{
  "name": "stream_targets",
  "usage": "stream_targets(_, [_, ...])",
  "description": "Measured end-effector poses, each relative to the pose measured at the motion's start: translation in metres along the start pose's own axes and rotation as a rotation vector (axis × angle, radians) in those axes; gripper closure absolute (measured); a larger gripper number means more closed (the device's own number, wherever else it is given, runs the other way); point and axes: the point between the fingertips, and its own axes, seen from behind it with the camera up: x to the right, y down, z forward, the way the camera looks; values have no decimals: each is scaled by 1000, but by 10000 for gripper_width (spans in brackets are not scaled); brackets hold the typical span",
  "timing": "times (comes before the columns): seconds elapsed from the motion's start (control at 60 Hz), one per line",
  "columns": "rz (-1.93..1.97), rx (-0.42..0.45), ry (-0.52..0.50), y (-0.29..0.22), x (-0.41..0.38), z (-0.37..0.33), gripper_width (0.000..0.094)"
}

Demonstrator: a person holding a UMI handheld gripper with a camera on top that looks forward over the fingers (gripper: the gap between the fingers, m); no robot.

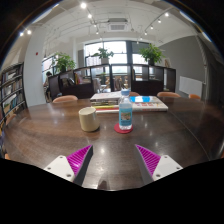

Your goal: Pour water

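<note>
gripper (113, 160) fingers spread wide, holding nothing; beyond them on the table (40, 130) stand 1 bottle (125, 108) and 1 cup (89, 119).

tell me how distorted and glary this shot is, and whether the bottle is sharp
Gripper view: strong fisheye, table edge bowed, room lines curved; ceiling lights and bright windows blow out, with sheen on the tabletop; bottle and cup fairly sharp beyond the open tongs, label unreadable.

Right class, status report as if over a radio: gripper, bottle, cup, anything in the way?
Gripper open, empty, short of the items. Water bottle upright on a red coaster, cup just left of it. Path across the wooden table clear.
</note>
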Motion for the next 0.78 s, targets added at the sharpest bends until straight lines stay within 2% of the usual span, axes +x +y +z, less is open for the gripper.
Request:
stream_targets(0.15, [-19,35,-33,-13,-16,-41,84])
stream_targets(0.35, [-44,86,-10,-37,-13,-80,87])
stream_targets(0.483, [-40,103,24,-46,-6,-94,89])
stream_targets(0.783, [-16,133,22,-54,-8,-107,89])
